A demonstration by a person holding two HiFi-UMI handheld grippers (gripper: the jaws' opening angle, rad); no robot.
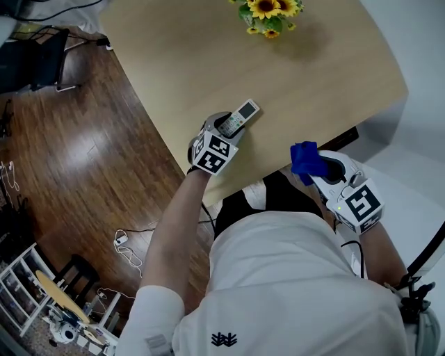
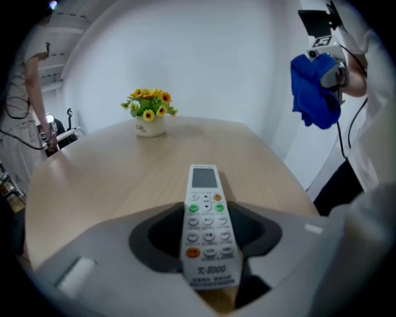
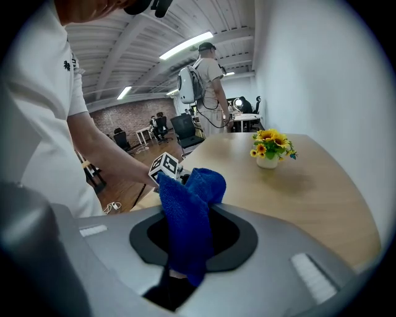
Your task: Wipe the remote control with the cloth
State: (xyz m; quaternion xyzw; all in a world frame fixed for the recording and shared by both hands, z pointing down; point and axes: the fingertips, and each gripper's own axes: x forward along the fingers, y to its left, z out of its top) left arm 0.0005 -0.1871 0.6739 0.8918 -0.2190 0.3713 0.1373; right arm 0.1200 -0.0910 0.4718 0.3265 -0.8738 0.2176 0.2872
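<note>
My pale wooden worktop [image 1: 313, 76] bears potted yellow flowers [image 1: 268, 14] at its far end. The remote control [image 1: 238, 117] lies near its edge.

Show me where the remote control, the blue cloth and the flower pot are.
remote control [image 2: 206, 226]: left gripper view, on its button panel.
blue cloth [image 3: 184, 220]: right gripper view, on the hanging fold.
flower pot [image 2: 151, 127]: left gripper view, on the white pot's front.

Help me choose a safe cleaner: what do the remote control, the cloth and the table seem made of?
The remote control looks like hard white plastic, smooth, with rubbery-looking coloured buttons. The cloth is blue with a soft fuzzy nap, probably microfibre or terry. The table shows pale matt wood grain; solid wood or laminate, I cannot tell.
</note>
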